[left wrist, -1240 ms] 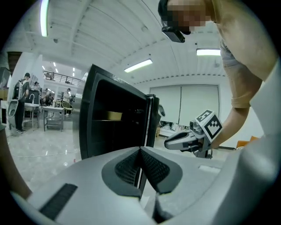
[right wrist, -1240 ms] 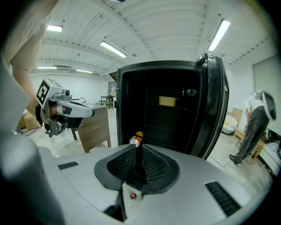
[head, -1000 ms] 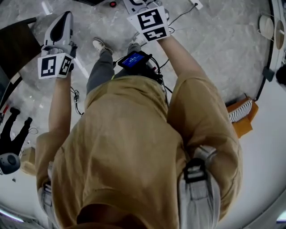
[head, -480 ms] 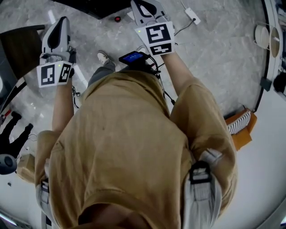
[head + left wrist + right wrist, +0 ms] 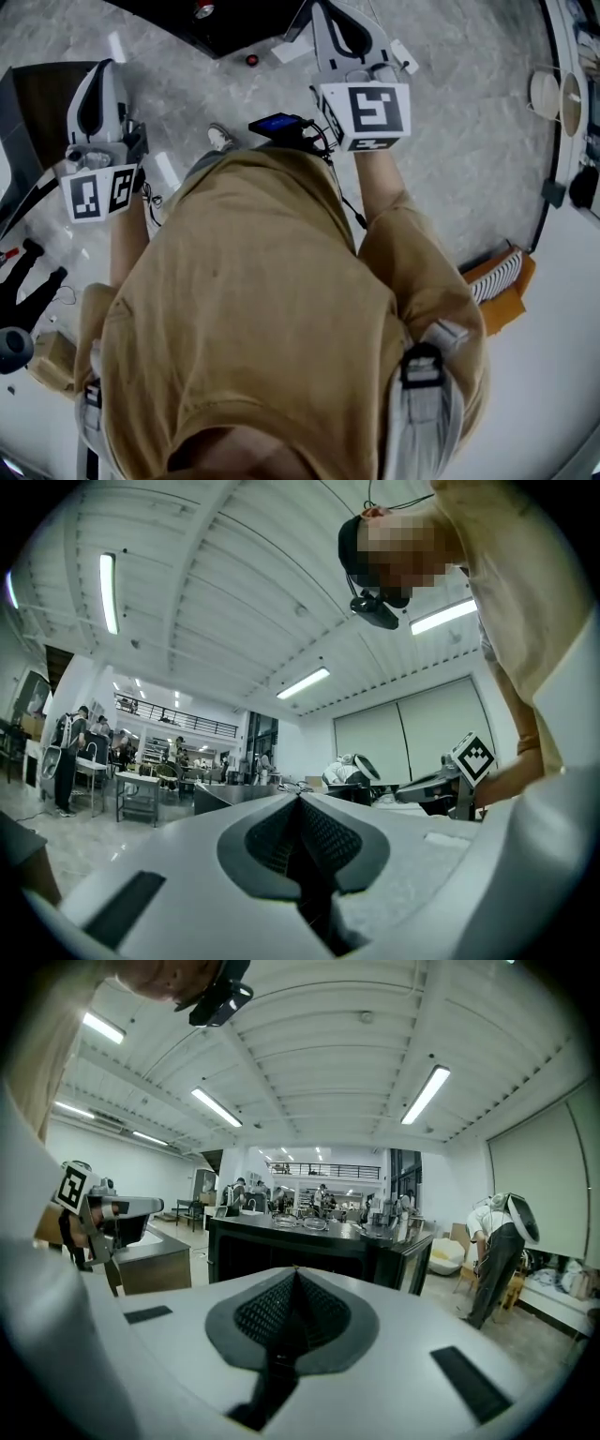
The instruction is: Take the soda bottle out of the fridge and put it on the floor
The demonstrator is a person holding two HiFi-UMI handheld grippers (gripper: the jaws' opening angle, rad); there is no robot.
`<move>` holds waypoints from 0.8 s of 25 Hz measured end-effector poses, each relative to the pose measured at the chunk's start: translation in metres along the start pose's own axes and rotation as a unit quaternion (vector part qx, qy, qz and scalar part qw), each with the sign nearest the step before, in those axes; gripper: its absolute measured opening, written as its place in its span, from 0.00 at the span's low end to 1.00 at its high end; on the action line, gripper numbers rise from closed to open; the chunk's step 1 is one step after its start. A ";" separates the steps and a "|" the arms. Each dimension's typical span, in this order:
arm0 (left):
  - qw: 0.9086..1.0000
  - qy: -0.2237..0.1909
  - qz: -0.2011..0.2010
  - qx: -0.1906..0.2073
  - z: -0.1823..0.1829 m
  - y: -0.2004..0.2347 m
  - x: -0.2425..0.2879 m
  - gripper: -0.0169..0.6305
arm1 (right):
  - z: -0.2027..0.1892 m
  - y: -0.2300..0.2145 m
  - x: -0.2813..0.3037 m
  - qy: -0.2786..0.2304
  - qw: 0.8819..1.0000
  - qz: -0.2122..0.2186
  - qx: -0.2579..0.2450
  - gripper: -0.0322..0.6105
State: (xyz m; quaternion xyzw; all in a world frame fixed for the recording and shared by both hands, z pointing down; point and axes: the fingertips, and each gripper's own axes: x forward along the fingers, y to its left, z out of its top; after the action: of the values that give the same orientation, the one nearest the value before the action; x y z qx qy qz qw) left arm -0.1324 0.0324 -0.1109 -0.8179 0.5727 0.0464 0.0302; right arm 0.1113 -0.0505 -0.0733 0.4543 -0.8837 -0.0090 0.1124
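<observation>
Looking down in the head view, both grippers were seen held out ahead of the person's tan shirt [image 5: 262,300], above the grey marble floor [image 5: 450,122]. The left gripper [image 5: 101,67] was placed at the upper left of the frame and the right gripper [image 5: 328,14] at the upper centre. A small device with a blue screen [image 5: 277,124] was seen between them, and a dark cabinet [image 5: 234,23] was cut off by the top edge. The soda bottle was shown nowhere in this view, and no fridge could be made out with certainty.

In the left gripper view, the pads [image 5: 328,841] were seen pressed together at the lower centre, with nothing pinched. Only a wide hall under ceiling lights was shown beyond them.

In the right gripper view, the pads [image 5: 319,1316] were likewise closed flat on each other and nothing was held. A black glass-fronted counter [image 5: 309,1246] was framed at the centre; whether it was the fridge could not be told, and the bottle was not found there either.

Since the bottle was hidden from all views, its handling could only be judged. If full, it would probably be fairly heavy, smooth, round and perhaps damp from the cold, so slipping was to be expected. A firm hold around the body below the shoulder, with the bottle kept upright, was judged safest.
</observation>
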 end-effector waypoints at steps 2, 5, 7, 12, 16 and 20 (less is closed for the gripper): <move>1.000 -0.003 0.003 0.000 0.009 0.002 -0.002 0.03 | 0.007 -0.003 -0.005 0.001 1.000 -0.004 0.004 0.05; 1.000 -0.011 0.002 0.002 0.022 0.004 -0.006 0.03 | 0.016 -0.008 -0.016 -0.003 1.000 -0.017 0.010 0.05; 1.000 -0.017 -0.001 0.003 0.029 0.005 -0.010 0.03 | 0.021 -0.008 -0.025 -0.006 1.000 -0.027 0.012 0.05; 1.000 -0.022 -0.018 0.011 0.033 0.011 -0.019 0.03 | 0.022 -0.004 -0.037 -0.002 0.999 -0.053 0.003 0.05; 0.999 -0.019 -0.035 0.019 0.019 0.015 -0.024 0.03 | 0.013 0.007 -0.046 0.011 0.997 -0.072 -0.001 0.05; 0.999 -0.011 -0.038 0.009 0.005 0.017 -0.023 0.03 | 0.010 0.009 -0.055 0.014 0.997 -0.082 0.002 0.05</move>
State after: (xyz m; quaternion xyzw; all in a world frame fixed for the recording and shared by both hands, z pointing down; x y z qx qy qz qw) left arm -0.1563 0.0485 -0.1132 -0.8381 0.5413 0.0490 0.0456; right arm 0.1328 -0.0013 -0.0923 0.5259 -0.8417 -0.0103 0.1223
